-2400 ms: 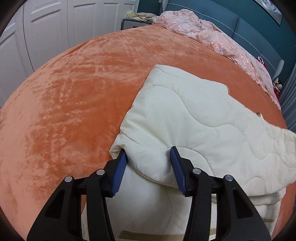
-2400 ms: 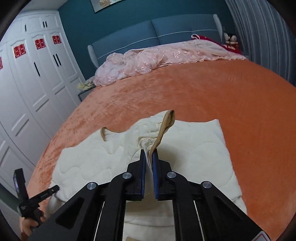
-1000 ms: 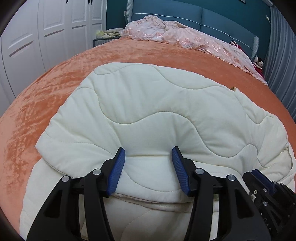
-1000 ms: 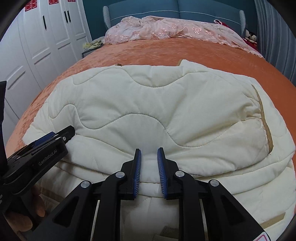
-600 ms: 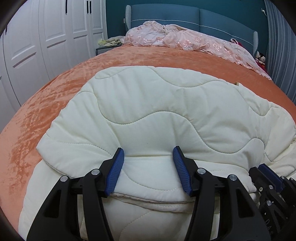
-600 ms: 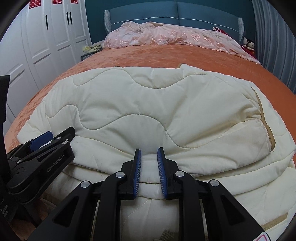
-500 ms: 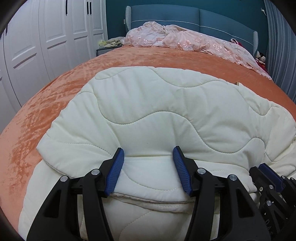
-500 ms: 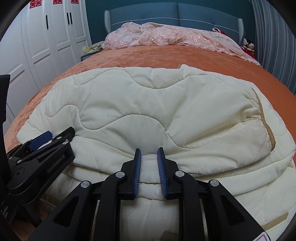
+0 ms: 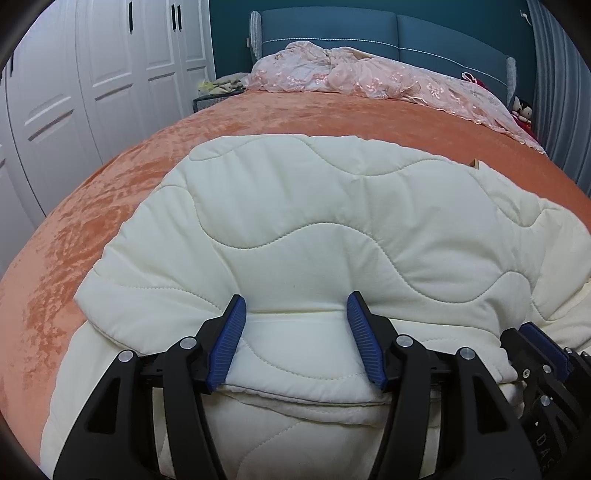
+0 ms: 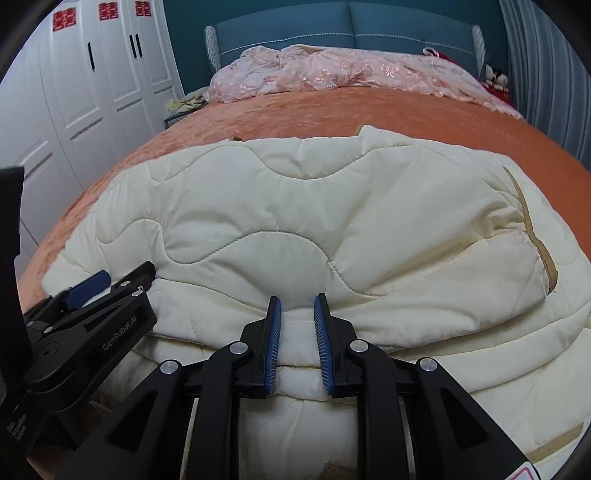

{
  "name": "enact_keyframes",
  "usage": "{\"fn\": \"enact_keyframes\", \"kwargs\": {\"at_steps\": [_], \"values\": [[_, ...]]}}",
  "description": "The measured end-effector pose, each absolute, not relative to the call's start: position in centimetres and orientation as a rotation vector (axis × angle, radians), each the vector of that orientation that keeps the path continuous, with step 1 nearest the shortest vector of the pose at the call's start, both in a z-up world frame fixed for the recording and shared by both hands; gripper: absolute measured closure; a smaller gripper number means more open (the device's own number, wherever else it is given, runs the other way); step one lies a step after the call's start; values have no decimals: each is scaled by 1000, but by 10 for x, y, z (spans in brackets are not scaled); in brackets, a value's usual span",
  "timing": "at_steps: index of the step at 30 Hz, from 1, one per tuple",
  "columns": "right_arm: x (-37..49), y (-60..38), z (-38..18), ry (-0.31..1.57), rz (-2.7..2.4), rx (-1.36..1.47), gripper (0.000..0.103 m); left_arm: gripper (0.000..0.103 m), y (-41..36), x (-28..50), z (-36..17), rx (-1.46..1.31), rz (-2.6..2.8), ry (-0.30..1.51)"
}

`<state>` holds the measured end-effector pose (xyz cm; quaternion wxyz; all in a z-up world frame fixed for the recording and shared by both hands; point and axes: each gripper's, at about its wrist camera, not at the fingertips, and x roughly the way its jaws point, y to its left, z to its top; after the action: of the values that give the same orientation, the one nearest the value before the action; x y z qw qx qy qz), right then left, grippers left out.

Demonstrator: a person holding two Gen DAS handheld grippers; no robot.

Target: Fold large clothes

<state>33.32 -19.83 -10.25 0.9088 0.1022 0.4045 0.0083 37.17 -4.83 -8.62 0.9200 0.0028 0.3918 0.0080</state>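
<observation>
A cream quilted garment (image 9: 314, 221) lies folded in layers on the orange bedspread (image 9: 110, 206); it also fills the right wrist view (image 10: 314, 221), with a tan trim (image 10: 532, 229) at its right side. My left gripper (image 9: 295, 325) is open, its blue pads (image 9: 229, 339) resting either side of the top layer's near edge. My right gripper (image 10: 297, 325) is partly open with a fold of the near edge between its pads (image 10: 274, 332), which stand a little apart. Each gripper shows at the edge of the other's view.
A pink lace cover (image 9: 354, 77) is heaped at the head of the bed before the blue headboard (image 9: 369, 26). White wardrobe doors (image 9: 92, 74) stand at the left. A grey curtain (image 10: 546, 74) hangs at the right.
The top layer has been laid over the garment and both grippers have settled at its near edge. The right gripper's pads have opened from a tight pinch. Little moved in the last half second.
</observation>
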Motion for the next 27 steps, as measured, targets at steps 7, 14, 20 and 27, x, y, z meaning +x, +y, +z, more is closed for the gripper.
{"fn": "enact_keyframes", "kwargs": {"at_steps": [7, 14, 20, 27], "values": [[182, -276, -23, 860, 1, 301, 35, 5, 60, 267, -18, -226, -86, 865], [21, -379, -50, 993, -238, 529, 25, 5, 167, 171, -47, -441, 55, 1071], [8, -376, -85, 965, -225, 746, 24, 21, 153, 150, -62, -509, -16, 1099], [49, -347, -81, 999, -171, 748, 92, 88, 135, 150, -46, -481, -66, 1137]]}}
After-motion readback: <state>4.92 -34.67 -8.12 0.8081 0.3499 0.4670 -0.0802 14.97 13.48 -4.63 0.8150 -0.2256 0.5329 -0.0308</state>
